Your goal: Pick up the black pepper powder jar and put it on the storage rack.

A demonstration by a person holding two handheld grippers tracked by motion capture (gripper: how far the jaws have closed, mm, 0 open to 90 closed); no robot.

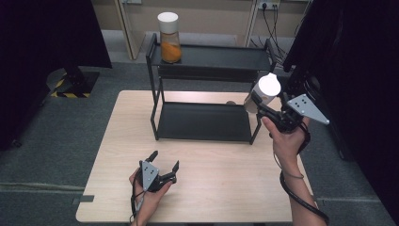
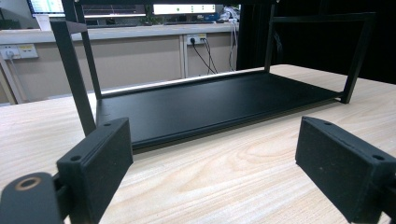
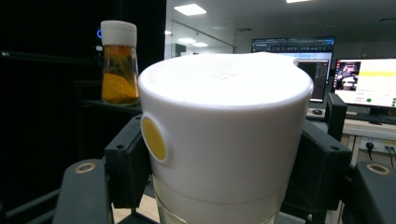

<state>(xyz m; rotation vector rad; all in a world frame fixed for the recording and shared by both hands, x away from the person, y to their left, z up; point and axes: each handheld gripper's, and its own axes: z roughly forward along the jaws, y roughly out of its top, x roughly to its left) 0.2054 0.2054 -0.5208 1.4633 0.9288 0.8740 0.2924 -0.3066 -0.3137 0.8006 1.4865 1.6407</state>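
Observation:
A clear jar with a white lid (image 1: pixel 263 92) hangs in the air at the right end of the black two-tier rack (image 1: pixel 207 59), with my right gripper (image 1: pixel 258 107) shut on it. In the right gripper view the white-lidded jar (image 3: pixel 224 130) sits between both black pads (image 3: pixel 125 168), a yellow dot on its lid. A second jar with orange contents (image 1: pixel 170 38) stands upright at the left of the rack's top shelf; the orange jar (image 3: pixel 119 63) appears beyond the held one. My left gripper (image 1: pixel 163 161) rests low over the table, open and holding nothing, with its pads (image 2: pixel 100 163) wide apart facing the lower shelf (image 2: pixel 205 105).
The wooden table (image 1: pixel 117 155) has bare surface in front of the rack and around my left hand. Black curtains stand at both sides. Wall sockets with cables (image 1: pixel 270 7) are behind the rack, and a striped stand base (image 1: pixel 70 87) is on the floor at left.

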